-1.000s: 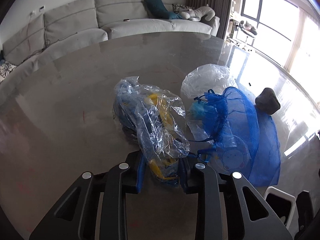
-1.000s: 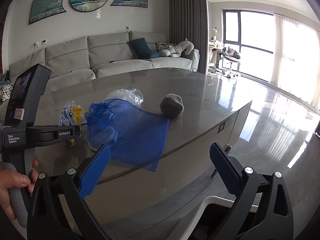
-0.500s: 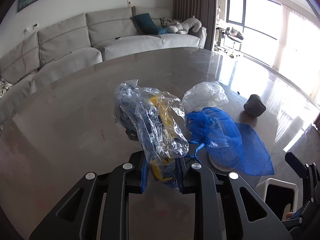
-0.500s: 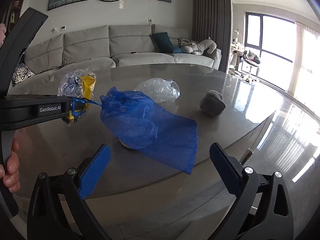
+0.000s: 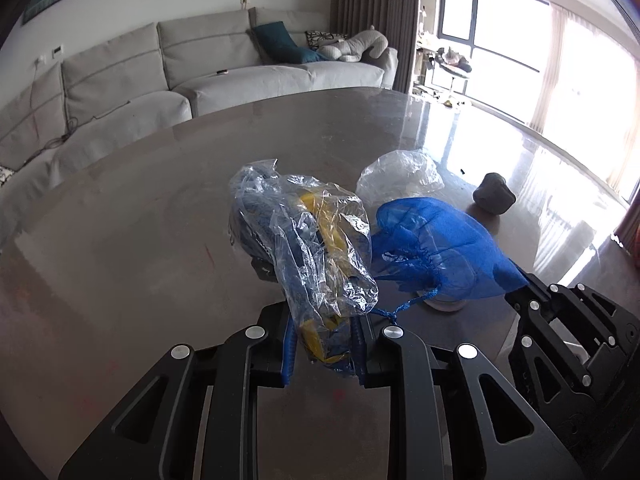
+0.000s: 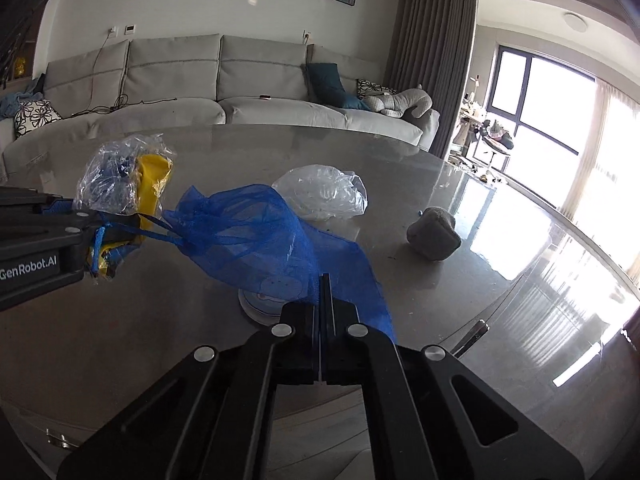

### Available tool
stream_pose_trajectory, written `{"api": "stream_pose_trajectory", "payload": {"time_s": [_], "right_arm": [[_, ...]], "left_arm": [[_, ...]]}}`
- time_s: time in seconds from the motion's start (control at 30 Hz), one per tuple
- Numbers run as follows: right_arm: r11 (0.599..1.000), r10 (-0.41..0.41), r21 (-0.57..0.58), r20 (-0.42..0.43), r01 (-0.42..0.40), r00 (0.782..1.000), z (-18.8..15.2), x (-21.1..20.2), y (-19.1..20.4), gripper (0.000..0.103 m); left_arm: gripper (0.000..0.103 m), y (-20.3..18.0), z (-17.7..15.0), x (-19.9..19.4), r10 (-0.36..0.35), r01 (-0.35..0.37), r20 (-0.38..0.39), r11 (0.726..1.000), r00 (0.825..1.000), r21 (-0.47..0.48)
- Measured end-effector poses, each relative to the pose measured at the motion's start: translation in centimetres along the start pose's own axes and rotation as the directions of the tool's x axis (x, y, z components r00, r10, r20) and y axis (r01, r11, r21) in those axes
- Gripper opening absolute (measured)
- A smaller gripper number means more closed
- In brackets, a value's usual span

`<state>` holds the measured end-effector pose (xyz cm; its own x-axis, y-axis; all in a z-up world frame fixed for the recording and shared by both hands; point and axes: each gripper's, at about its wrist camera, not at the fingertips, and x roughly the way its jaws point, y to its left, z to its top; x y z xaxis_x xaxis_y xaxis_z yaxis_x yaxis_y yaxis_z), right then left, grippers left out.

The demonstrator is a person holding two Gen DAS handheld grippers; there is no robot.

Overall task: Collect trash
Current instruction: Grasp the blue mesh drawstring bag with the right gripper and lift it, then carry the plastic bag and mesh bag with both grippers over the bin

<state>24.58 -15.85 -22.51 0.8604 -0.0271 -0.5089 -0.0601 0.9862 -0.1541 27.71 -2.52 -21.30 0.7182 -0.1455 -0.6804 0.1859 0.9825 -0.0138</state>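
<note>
My left gripper [image 5: 324, 344] is shut on a crumpled clear plastic bag [image 5: 308, 240] with yellow and blue wrappers inside, held above the table. A blue mesh drawstring bag [image 6: 256, 232] lies to its right, and its cord runs to the left gripper [image 6: 116, 224]. In the right wrist view my right gripper [image 6: 323, 292] is closing, its pads pressed together on the mesh bag's near edge. A white round lid [image 6: 260, 306] lies under the mesh. The left wrist view shows the right gripper [image 5: 520, 296] at the mesh bag's [image 5: 432, 236] right corner.
An empty clear plastic bag [image 6: 324, 192] and a grey lump [image 6: 434, 234] lie further back on the round grey table [image 5: 140, 208]. The table's edge runs close on the right. A grey sofa [image 6: 180, 80] stands behind the table.
The right gripper came forward over the table and went from wide open to closed on the mesh bag's edge. The left gripper rose a little with the plastic bag, lifting the mesh bag's mouth.
</note>
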Motion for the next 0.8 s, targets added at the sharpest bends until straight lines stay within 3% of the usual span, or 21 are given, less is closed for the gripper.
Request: {"api": "stream_pose_trajectory", "payload": {"time_s": [0.13,0.4,0.8], "right_arm": [[0.997,-0.039,0.07,0.061,0.034,0.997,1.3,-1.9,-2.0,0.001],[0.978,-0.065,0.207,0.171,0.028,0.983,3.2,-6.6,-6.4,0.001],[0.971,-0.149,0.214,0.188,0.108,0.971,1.8,-11.4,-9.2,0.001]], "left_arm": [[0.022,0.0,-0.1,-0.3,-0.003,0.003,0.006,1.0,1.0,0.001],[0.022,-0.6,0.0,-1.5,-0.028,0.028,0.031,0.999,0.999,0.018],[0.023,-5.8,0.0,-4.5,-0.152,0.141,0.085,0.982,0.985,0.126]]}}
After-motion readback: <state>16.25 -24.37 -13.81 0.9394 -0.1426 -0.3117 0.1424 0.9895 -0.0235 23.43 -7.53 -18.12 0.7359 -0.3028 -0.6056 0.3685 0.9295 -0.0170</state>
